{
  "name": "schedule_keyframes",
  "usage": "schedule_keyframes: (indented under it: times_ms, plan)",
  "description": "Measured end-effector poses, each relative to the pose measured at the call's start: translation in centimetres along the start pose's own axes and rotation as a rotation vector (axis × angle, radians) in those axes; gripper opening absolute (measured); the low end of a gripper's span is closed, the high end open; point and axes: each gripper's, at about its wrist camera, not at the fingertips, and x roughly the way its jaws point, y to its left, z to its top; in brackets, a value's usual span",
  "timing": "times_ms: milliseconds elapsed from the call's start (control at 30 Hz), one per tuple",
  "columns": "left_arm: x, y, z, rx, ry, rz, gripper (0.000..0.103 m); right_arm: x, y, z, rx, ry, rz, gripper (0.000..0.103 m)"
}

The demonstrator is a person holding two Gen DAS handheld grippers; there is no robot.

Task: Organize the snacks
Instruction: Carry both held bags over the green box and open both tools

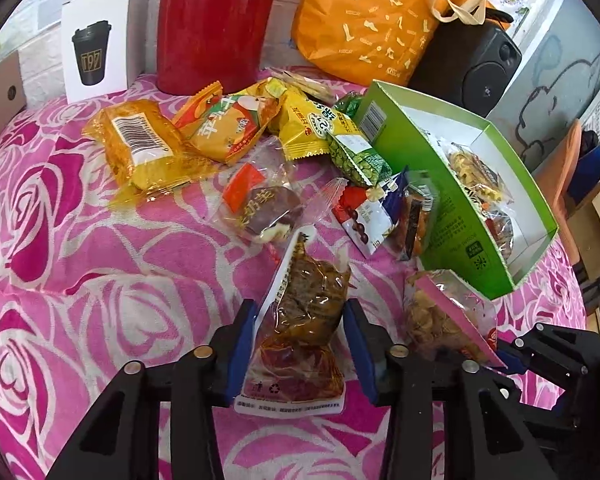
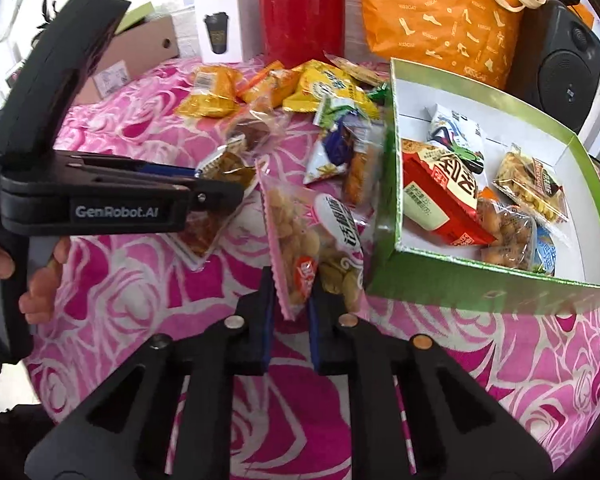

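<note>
A pink rose-patterned cloth (image 1: 80,240) is covering the whole surface. At the back, a red jug (image 1: 212,24), an orange bag (image 1: 364,20) and a black speaker (image 1: 480,64) are standing in a row, with a white box showing a cup picture (image 1: 94,52) to their left.

The green box (image 2: 460,284) is sitting on the right side, and several snack packets are already lying inside it, among them a red packet (image 2: 440,200). Just left of its wall, a heap of loose packets is blocking the way to it: a yellow wrapped cake (image 1: 140,148), a green pea packet (image 1: 356,156) and a clear bag with a brown pastry (image 1: 268,208).

The left gripper (image 1: 300,344) is holding a brown saucy snack pouch (image 1: 304,320) between its 2 fingers, which are pressing on both sides of it. The right gripper (image 2: 290,312) is pinching the lower corner of a pink-edged nut bag (image 2: 312,248), fingers closed on it, just beside the box's near wall.
</note>
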Motion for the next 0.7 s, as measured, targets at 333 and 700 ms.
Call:
schedule_keyframes:
  times_ms: [333, 700]
  plan:
    - [-5.6, -1.8, 0.3, 0.042, -0.096, -0.049, 0.035, -5.9, 0.1, 1.4, 0.037, -0.150, 0.141, 0.015]
    - [-8.4, -9.7, 5.3, 0.170, -0.190, -0.201, 0.034, -11.4, -8.0, 1.3, 0.203, -0.302, -0.044, 0.015]
